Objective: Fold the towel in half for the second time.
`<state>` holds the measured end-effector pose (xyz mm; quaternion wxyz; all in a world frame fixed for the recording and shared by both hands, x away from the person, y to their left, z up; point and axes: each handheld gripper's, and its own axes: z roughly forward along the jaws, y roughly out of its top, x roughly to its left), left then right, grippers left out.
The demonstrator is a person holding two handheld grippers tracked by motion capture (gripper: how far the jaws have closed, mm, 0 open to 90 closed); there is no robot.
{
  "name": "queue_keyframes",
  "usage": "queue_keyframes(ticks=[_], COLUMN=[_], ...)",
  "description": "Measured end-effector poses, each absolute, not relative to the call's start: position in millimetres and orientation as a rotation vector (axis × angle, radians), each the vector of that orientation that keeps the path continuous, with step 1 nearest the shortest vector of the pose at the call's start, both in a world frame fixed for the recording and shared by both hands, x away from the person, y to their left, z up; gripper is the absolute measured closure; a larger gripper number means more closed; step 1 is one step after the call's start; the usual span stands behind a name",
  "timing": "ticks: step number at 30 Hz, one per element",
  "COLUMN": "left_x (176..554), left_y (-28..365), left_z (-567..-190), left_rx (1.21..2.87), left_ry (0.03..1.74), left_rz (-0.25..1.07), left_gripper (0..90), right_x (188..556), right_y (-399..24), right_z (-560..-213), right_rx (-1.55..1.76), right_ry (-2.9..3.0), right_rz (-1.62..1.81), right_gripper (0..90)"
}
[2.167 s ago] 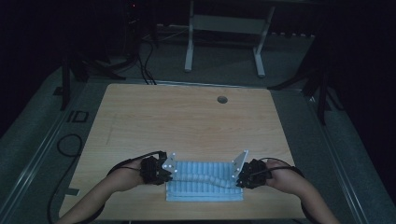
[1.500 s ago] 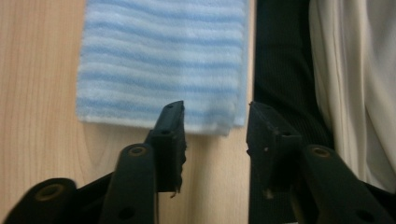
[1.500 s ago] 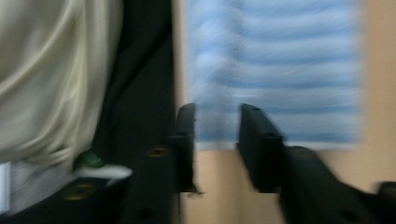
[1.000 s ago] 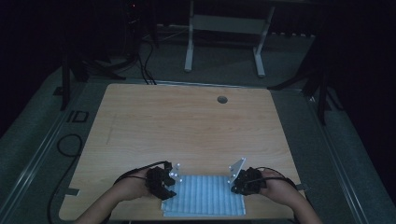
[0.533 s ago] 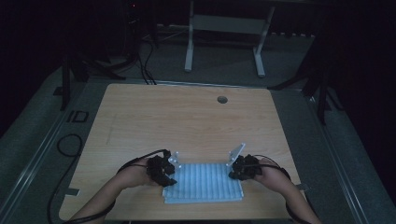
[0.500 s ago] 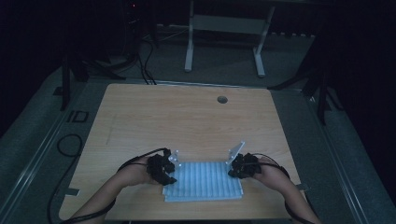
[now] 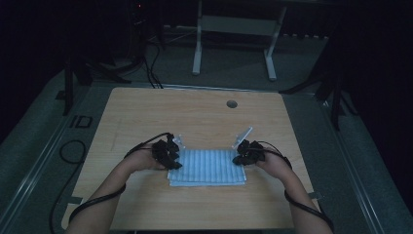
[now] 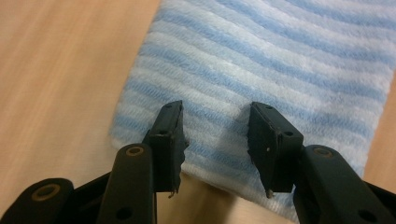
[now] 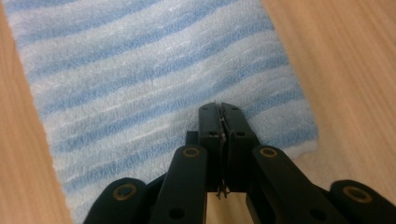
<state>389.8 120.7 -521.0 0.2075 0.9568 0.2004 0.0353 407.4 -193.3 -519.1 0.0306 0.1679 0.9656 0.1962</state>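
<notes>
We see the folded blue-striped towel (image 7: 207, 167) lying flat near the table's (image 7: 195, 117) front edge, with the left gripper (image 8: 215, 140) at its left end, jaws spread above the cloth, and the right gripper (image 9: 223, 140) at its right end, jaws pressed together, empty.

The striped towel (image 8: 261, 79) is showing a soft, fuzzy terry cloth, matt, in pale blue and white. The table (image 7: 195, 112) is showing a smooth, light wood-grain top with a dull sheen. The left gripper (image 8: 215, 140) and right gripper (image 9: 220, 122) are looking like matt black plastic, with brass-coloured metal rivets.
</notes>
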Motion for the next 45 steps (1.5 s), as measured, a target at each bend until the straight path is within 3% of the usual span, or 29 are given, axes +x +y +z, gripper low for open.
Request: queue_keyframes(ticks=[6,14,17,19,20,21,23,27,36,45], left_x=[396.0,383.7,379.4,377.8,377.4,377.4,376.9,373.4,363.7,346.8], left_y=[122.7,122.6,121.0,120.1,120.4,120.3,121.8,126.7,147.9,175.6], left_z=[-520.8,-509.6,-503.2,-500.3,-499.7,-499.5,-499.9,-505.0,-515.8,-523.4], left_rx=[2.649,2.601,2.561,2.533,2.522,2.509,2.480,2.435,2.327,2.219], left_ry=[0.582,0.578,0.590,0.602,0.604,0.618,0.654,0.690,0.751,0.809], left_rz=[0.090,0.088,0.106,0.106,0.088,0.074,0.083,0.131,0.222,0.279], left_gripper=[55.9,48.3,43.3,38.2,30.3,30.3,24.7,15.6,9.2,9.1], right_x=[411.6,406.0,404.0,402.7,401.1,401.1,401.2,402.1,390.4,374.8], right_y=[-191.9,-195.2,-198.1,-198.5,-199.1,-199.1,-202.9,-210.0,-229.3,-255.7], right_z=[-517.1,-503.5,-497.8,-495.7,-495.0,-495.0,-495.9,-497.3,-510.5,-520.0], right_rx=[0.524,0.497,0.509,0.525,0.544,0.544,0.590,0.654,0.722,0.746], right_ry=[2.988,2.968,2.938,2.925,2.914,2.914,2.890,2.813,2.673,2.569], right_rz=[0.629,0.728,0.842,0.908,0.966,0.966,1.053,1.123,1.123,1.163], right_gripper=[83.5,73.5,60.4,46.8,35.2,35.2,22.3,14.6,14.1,13.9])
